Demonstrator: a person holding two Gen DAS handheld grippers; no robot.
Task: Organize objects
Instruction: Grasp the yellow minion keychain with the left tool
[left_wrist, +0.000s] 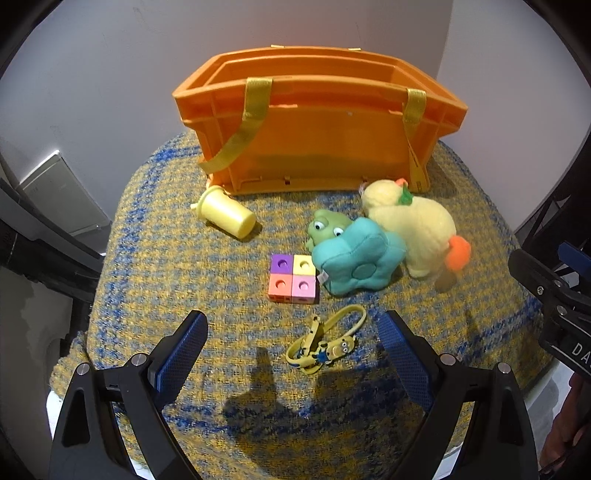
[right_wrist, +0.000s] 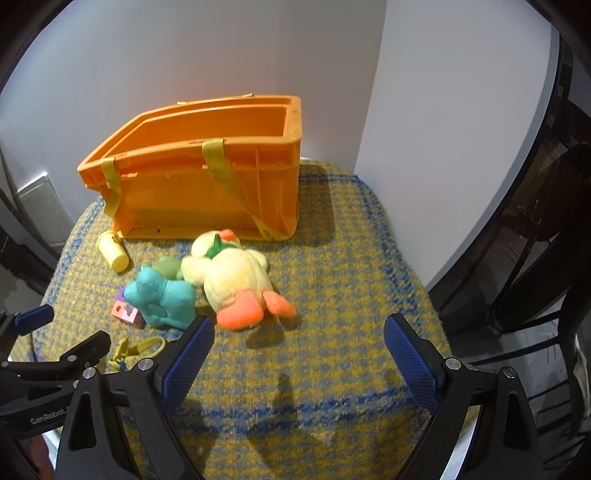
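Note:
An orange crate (left_wrist: 314, 147) with yellow straps stands at the back of the cloth-covered table; it also shows in the right wrist view (right_wrist: 207, 192). In front lie a yellow cup (left_wrist: 227, 214) on its side, a green frog toy (left_wrist: 327, 227), a teal plush flower (left_wrist: 356, 258), a yellow plush duck (left_wrist: 417, 229), a block of four pastel cubes (left_wrist: 293, 275) and a yellow minion strap (left_wrist: 325, 345). My left gripper (left_wrist: 291, 339) is open, just above the strap. My right gripper (right_wrist: 299, 343) is open and empty, right of the duck (right_wrist: 236, 277).
The table carries a yellow and blue woven cloth (right_wrist: 332, 258). White walls meet in a corner behind the crate. A dark chair (right_wrist: 554, 258) stands at the right. The left gripper's body (right_wrist: 44, 369) shows in the right view's lower left.

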